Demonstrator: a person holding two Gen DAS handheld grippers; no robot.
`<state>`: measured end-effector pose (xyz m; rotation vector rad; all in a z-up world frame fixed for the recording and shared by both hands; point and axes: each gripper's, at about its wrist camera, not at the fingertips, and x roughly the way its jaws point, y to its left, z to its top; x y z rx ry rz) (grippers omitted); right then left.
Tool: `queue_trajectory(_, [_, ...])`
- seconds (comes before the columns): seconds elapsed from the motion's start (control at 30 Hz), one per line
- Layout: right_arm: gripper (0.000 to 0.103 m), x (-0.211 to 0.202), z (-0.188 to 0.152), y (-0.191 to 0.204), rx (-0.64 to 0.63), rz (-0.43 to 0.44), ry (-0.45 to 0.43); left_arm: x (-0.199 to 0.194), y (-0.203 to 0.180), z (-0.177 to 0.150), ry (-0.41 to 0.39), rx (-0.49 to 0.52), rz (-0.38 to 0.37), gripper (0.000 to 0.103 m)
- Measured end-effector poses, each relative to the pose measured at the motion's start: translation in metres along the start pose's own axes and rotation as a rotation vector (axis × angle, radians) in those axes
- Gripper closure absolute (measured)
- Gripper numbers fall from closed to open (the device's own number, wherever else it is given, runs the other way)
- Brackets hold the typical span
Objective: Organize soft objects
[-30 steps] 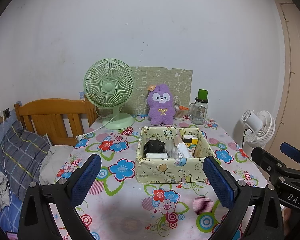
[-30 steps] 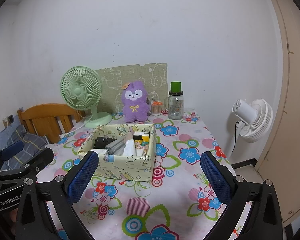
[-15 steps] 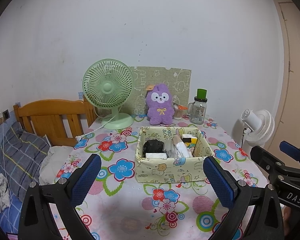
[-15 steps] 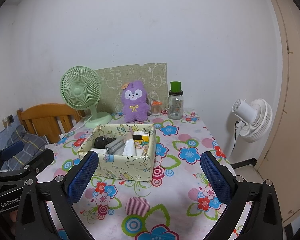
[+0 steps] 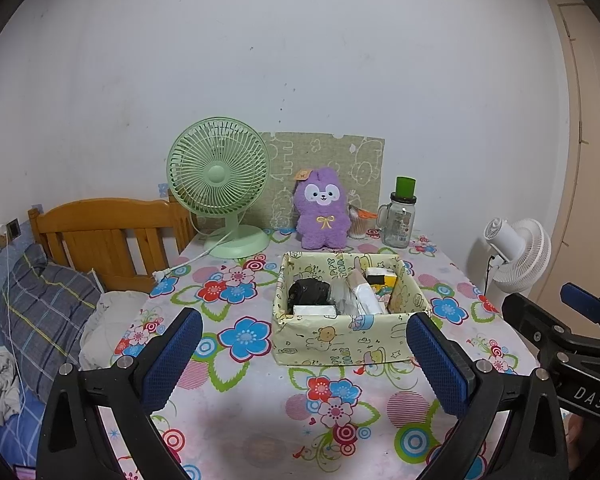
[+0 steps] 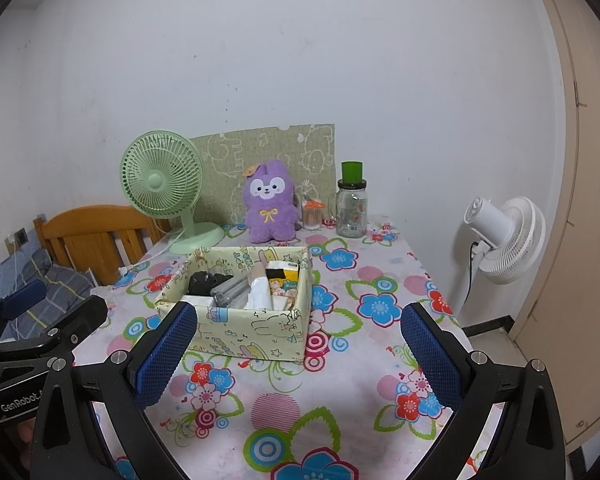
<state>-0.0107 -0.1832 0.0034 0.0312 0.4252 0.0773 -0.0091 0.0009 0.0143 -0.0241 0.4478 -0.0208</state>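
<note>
A purple plush rabbit [image 5: 322, 214] sits upright at the back of the flowered table, against a green printed board; it also shows in the right wrist view [image 6: 269, 203]. A yellow printed fabric box [image 5: 348, 340] stands mid-table, holding a black soft item [image 5: 309, 292], a white pack and other small things; the box shows in the right wrist view too [image 6: 256, 332]. My left gripper [image 5: 304, 354] is open and empty, in front of the box. My right gripper [image 6: 296, 350] is open and empty, in front of the box.
A green desk fan [image 5: 219, 178] stands back left, its cord trailing on the table. A glass jar with green lid [image 5: 400, 218] and a small cup stand back right. A white floor fan [image 5: 516, 254] is right of the table. A wooden headboard [image 5: 108, 236] and bedding lie left.
Both grippers have barely moved; the left view has drifted very slightly. Nothing was taken hold of or let go.
</note>
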Motion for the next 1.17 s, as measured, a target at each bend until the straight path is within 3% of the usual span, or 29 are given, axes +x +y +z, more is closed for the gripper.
queue_trajectory(1.17, [0.000, 0.0012, -0.0001, -0.0003, -0.001, 0.000, 0.001, 0.0031, 0.0020, 0.0017, -0.003, 0.000, 0.006, 0.000])
